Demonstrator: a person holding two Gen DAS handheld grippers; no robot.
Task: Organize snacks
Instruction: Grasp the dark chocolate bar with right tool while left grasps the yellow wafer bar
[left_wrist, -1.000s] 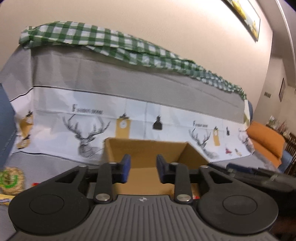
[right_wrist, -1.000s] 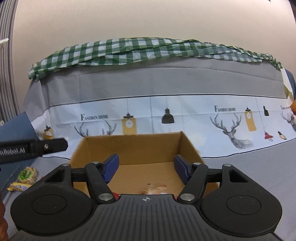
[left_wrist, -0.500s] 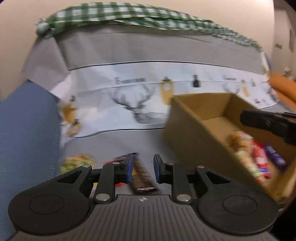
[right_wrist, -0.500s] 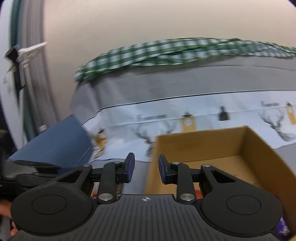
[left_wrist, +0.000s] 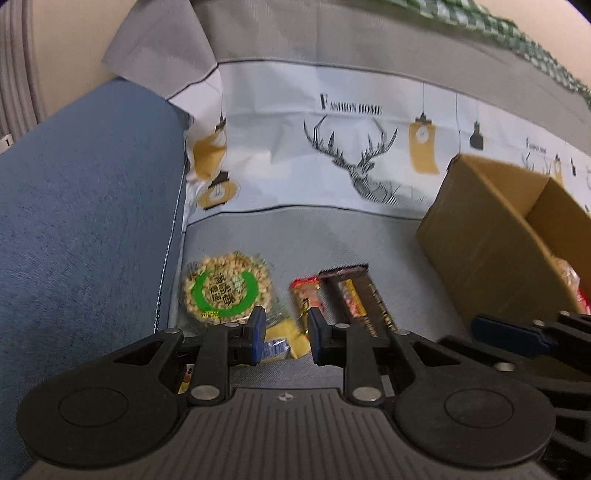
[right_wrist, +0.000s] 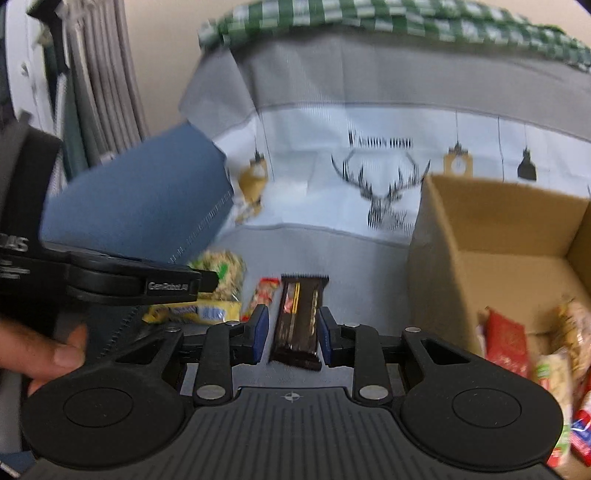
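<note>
Both claws have swung left off the box (right_wrist: 491, 236) since a second ago. My right claw (right_wrist: 291, 334) is part open around the dark bar (right_wrist: 297, 325), not touching it; a skewed close could slip off. My left claw (left_wrist: 283, 334) is part open and empty above the yellow pack (left_wrist: 286, 338), peanut disc (left_wrist: 225, 291) at 11 o'clock.
</note>
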